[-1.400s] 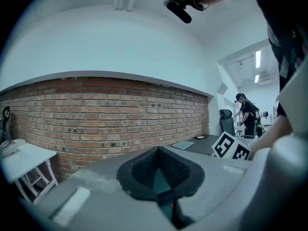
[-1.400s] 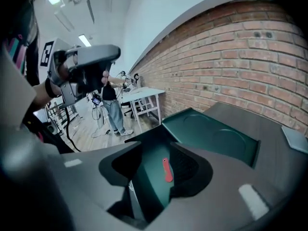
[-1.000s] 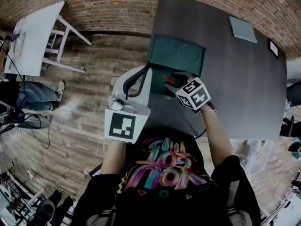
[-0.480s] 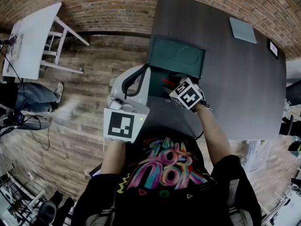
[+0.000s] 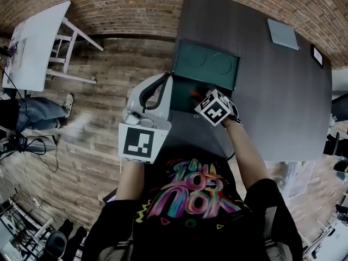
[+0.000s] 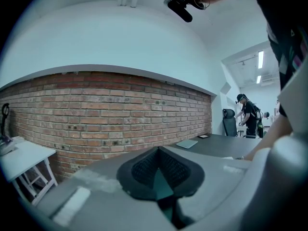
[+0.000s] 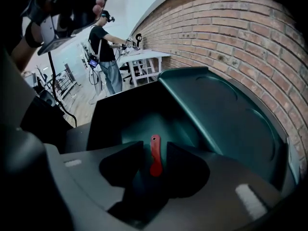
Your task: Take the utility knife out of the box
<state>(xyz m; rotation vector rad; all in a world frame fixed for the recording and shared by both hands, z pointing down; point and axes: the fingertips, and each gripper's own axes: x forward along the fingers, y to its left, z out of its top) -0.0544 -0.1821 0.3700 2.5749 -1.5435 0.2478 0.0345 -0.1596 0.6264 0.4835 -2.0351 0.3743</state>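
A dark green box stands open at the near left edge of the dark table, its lid tipped back. A red utility knife lies on the box floor, and a bit of its red shows in the head view. My right gripper points steeply down into the box with the knife between its pads; its jaws have just been closing, and a gap still shows on each side. My left gripper reaches the box's left edge, and a teal edge sits pinched between its pads.
A grey-blue flat pad and a small dark frame lie at the table's far right. A white table with a stool stands on the wooden floor at left, with a person's legs nearby. A brick wall runs behind.
My right gripper has sunk deeper into the box and tipped more steeply down over the red knife. The left gripper has stayed at the box's left edge.
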